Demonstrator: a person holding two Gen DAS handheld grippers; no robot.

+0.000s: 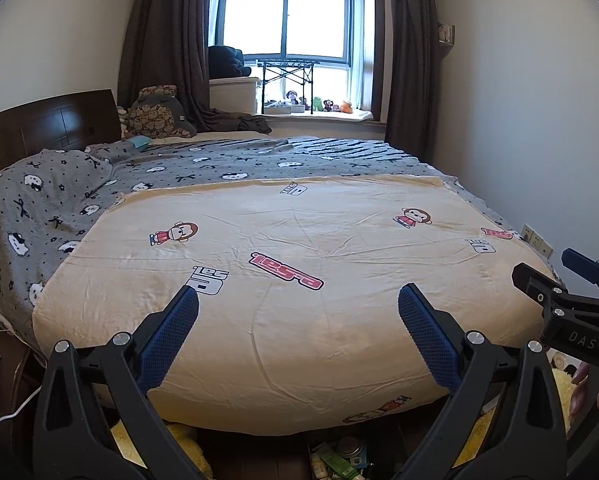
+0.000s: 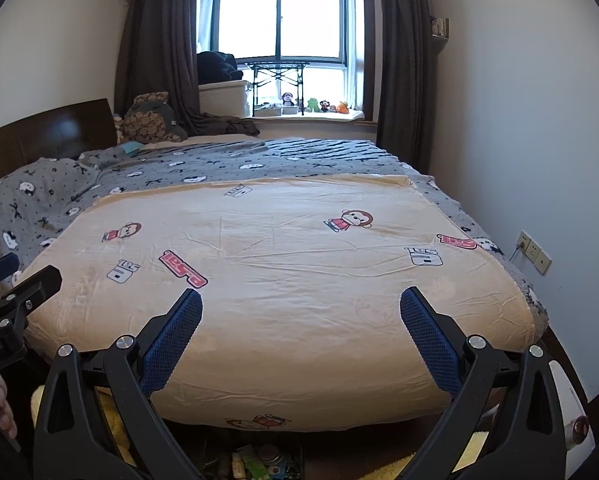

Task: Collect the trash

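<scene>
My left gripper is open and empty, held over the near end of a bed with a beige cartoon-print sheet. My right gripper is open and empty over the same sheet, beside the left one; it shows at the right edge of the left wrist view. A box of small packets and a round tin sits on the floor below the bed's foot, also in the right wrist view. A small teal item lies near the pillow end. No trash is plainly recognisable on the sheet.
A grey patterned blanket covers the far half of the bed. A dark headboard stands at left. The window sill holds small toys. A white wall with sockets runs along the right. Yellow fluffy rug lies underfoot.
</scene>
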